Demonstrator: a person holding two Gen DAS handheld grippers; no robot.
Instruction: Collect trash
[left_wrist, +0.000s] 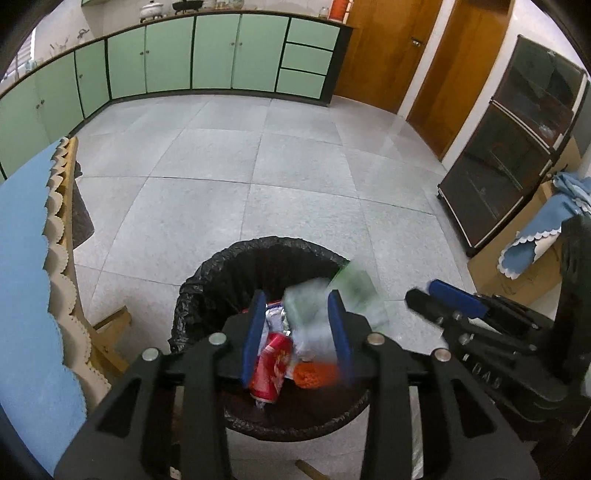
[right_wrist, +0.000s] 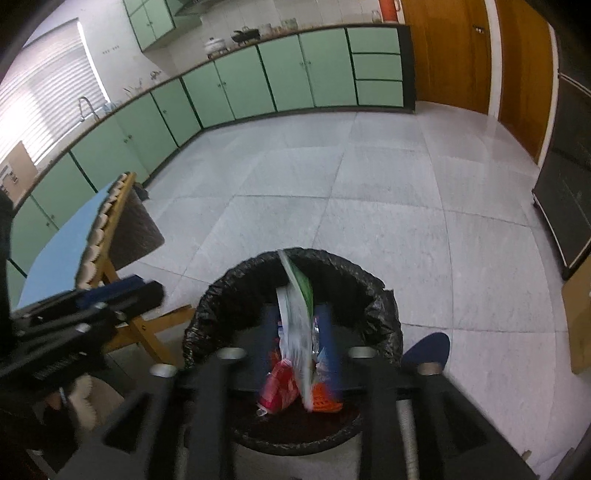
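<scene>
Black-lined round trash bin (left_wrist: 221, 273) holding red soda can (left_wrist: 271, 363), both grippers' fingers spread above, blurred green-white wrapper (right_wrist: 295, 325) loose between right gripper (right_wrist: 295, 343) fingers, left gripper (left_wrist: 297, 332) empty, blue-clothed wooden surface (left_wrist: 22, 258) beside.

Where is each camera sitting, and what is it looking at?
Left wrist view: sits on the left gripper, looking forward and down between its open blue pads into the round bin lined with a black plastic bag; the right gripper shows at the right.
Right wrist view: sits on the right gripper, looking down into the same bin, a blurred green-and-white wrapper between its fingers; the left gripper shows at the left.
Both share the bin, a red drink can, the grey tiled floor and the green cabinets.
</scene>
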